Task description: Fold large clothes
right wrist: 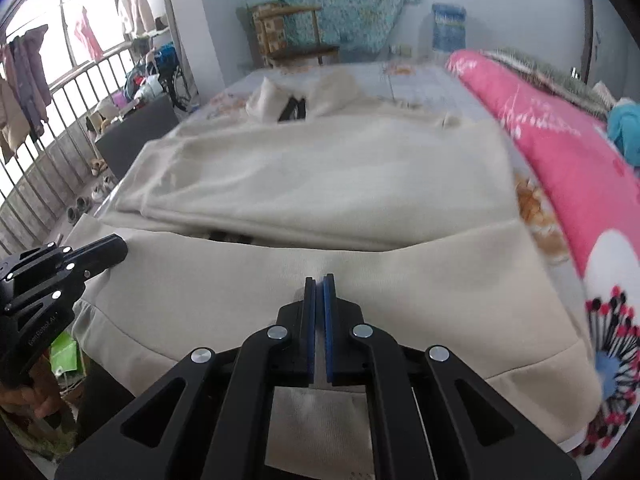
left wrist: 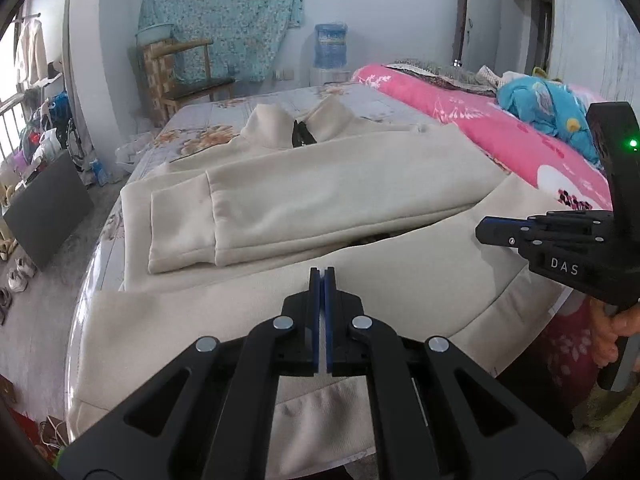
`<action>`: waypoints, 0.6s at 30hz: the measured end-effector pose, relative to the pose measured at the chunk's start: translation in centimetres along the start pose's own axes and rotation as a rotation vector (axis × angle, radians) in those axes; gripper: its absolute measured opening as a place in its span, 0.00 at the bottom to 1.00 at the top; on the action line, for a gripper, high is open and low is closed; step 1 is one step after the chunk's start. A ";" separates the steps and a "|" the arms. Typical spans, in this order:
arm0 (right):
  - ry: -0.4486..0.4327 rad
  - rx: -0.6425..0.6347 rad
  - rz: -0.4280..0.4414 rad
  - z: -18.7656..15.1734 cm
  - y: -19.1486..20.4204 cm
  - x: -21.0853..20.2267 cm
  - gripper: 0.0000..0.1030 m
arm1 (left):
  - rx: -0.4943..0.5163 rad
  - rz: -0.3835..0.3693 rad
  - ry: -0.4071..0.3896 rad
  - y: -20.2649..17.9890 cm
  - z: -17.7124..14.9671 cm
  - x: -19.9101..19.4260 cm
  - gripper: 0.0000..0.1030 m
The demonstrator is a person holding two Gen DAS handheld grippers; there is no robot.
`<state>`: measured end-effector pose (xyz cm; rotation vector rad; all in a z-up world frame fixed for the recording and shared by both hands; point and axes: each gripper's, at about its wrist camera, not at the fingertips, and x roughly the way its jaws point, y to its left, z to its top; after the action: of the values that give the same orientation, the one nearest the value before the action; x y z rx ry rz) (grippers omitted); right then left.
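Note:
A large cream sweatshirt (left wrist: 320, 184) lies flat on the bed with its collar at the far end and one sleeve (left wrist: 248, 216) folded across its body. It also shows in the right wrist view (right wrist: 328, 176). My left gripper (left wrist: 322, 276) is shut, empty, just above the garment's near hem (left wrist: 304, 308). My right gripper (right wrist: 319, 284) is shut, empty, above the hem's right part (right wrist: 360, 280). Each gripper shows in the other's view: the right one (left wrist: 492, 234) at the right, the left one (right wrist: 116, 250) at the left.
A rolled pink quilt (left wrist: 500, 128) lies along the bed's right side with a blue garment (left wrist: 544, 108) on it. The floral bed sheet (left wrist: 224, 120) runs to the far edge. A wooden chair (left wrist: 184, 76), water dispenser (left wrist: 330, 50) and shoes (left wrist: 18, 276) stand beyond and left.

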<state>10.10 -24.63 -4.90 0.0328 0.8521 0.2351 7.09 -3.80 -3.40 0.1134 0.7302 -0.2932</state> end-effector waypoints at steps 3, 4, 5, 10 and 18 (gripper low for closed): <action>0.031 0.016 -0.003 -0.4 -0.4 1.8 0.04 | -0.018 -0.008 0.086 0.2 -0.9 2.7 0.02; 0.028 0.021 -0.004 -0.5 -0.6 2.2 0.03 | -0.023 -0.012 0.070 0.3 -1.1 2.6 0.02; 0.018 0.020 -0.002 -0.5 -0.7 2.1 0.03 | -0.013 -0.014 0.077 0.3 -1.0 2.6 0.02; -0.002 0.089 -0.015 -0.2 -3.1 0.2 0.07 | -0.060 0.002 0.065 2.7 -0.8 0.9 0.03; 0.016 0.175 -0.159 -1.2 -10.4 -0.4 0.02 | -0.225 0.136 0.088 10.7 -3.5 -0.2 0.09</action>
<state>10.96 -34.92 -6.67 0.1260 0.8845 0.0115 7.90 7.13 -5.88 -0.0375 0.8341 -0.0756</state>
